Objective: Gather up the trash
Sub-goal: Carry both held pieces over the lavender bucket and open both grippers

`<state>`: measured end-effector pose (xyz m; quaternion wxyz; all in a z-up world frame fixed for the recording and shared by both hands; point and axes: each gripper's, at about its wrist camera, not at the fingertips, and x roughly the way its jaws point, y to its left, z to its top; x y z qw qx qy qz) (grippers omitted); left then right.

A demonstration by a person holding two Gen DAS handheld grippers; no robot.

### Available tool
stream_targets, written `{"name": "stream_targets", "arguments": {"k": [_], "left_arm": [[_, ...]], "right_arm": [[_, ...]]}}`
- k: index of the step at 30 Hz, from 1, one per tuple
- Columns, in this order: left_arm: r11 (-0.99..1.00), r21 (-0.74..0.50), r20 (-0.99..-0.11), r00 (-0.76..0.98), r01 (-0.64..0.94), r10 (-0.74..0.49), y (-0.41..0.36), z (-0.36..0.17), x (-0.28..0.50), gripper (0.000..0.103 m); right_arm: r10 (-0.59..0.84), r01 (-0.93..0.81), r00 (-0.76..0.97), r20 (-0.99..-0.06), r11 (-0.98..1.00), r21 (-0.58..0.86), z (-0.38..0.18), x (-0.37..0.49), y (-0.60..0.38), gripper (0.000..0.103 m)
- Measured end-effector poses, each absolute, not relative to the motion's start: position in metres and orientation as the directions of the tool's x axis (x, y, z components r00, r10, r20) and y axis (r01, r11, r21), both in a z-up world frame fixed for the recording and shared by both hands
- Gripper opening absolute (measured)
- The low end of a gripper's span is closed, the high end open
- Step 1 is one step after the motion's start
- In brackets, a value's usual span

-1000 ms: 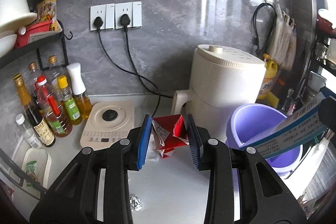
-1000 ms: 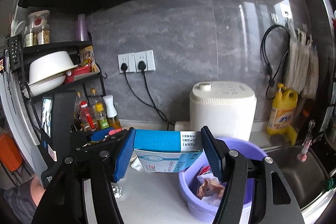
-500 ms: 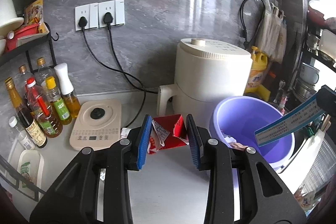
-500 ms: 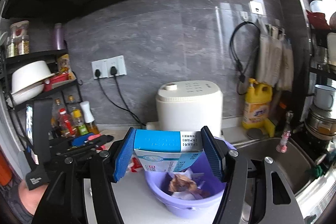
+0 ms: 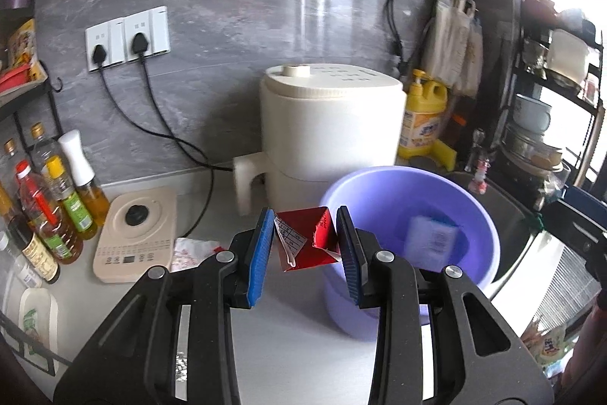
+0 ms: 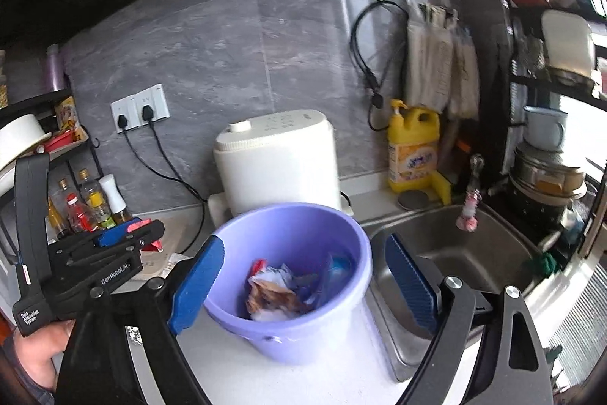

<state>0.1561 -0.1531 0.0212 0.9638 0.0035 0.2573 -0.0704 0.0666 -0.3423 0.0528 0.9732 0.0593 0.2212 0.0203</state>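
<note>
Counter (image 6: 303, 382) scene: right gripper (image 6: 303, 281) now gaping empty, blue carton (image 5: 432, 236) lying in bucket (image 5: 379, 177); left gripper (image 5: 305, 245) clamping red carton (image 5: 307, 240), heading binward.

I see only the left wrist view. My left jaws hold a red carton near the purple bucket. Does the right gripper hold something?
Observer: No. The right gripper is open, jaws wide apart and empty, above the purple bucket.
Operator: What lies in the bucket? I see only a blue carton.
Observer: Also crumpled wrappers, on the bottom beside the blue carton.
Operator: Where is my left gripper relative to the bucket?
Observer: The left gripper, with the red carton, is to the left of the bucket, not yet over its rim.
</note>
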Motion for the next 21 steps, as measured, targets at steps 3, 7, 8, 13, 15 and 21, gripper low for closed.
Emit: {"name": "stream_targets", "arguments": {"k": [3, 7, 8, 13, 15, 21], "left_arm": [[0.985, -0.02, -0.5, 0.852, 0.17, -0.157, -0.169, 0.021, 0.159, 0.034], [0.977, -0.017, -0.503, 0.843, 0.21, -0.19, -0.188, 0.022, 0.164, 0.034], [0.975, -0.018, -0.503, 0.841, 0.22, -0.199, -0.192, 0.022, 0.165, 0.034], [0.952, -0.035, -0.504, 0.817, 0.305, -0.28, -0.212, 0.021, 0.17, 0.057], [0.953, -0.01, -0.493, 0.827, 0.304, -0.269, -0.217, 0.02, 0.169, 0.072], [0.965, 0.007, -0.512, 0.83, 0.261, -0.221, -0.201, 0.015, 0.17, 0.076]], "right_arm": [[0.047, 0.015, 0.899, -0.436, 0.99, 0.137, 0.049, 0.062, -0.355, 0.085], [0.026, 0.046, 0.896, -0.443, 0.987, 0.152, 0.046, 0.057, -0.37, 0.085], [0.022, 0.053, 0.895, -0.446, 0.987, 0.154, 0.045, 0.056, -0.373, 0.085], [0.002, 0.081, 0.889, -0.458, 0.984, 0.161, 0.04, 0.052, -0.386, 0.085], [-0.003, 0.09, 0.886, -0.463, 0.982, 0.165, 0.037, 0.053, -0.39, 0.085], [0.021, 0.075, 0.882, -0.471, 0.98, 0.185, 0.031, 0.059, -0.386, 0.086]]}}
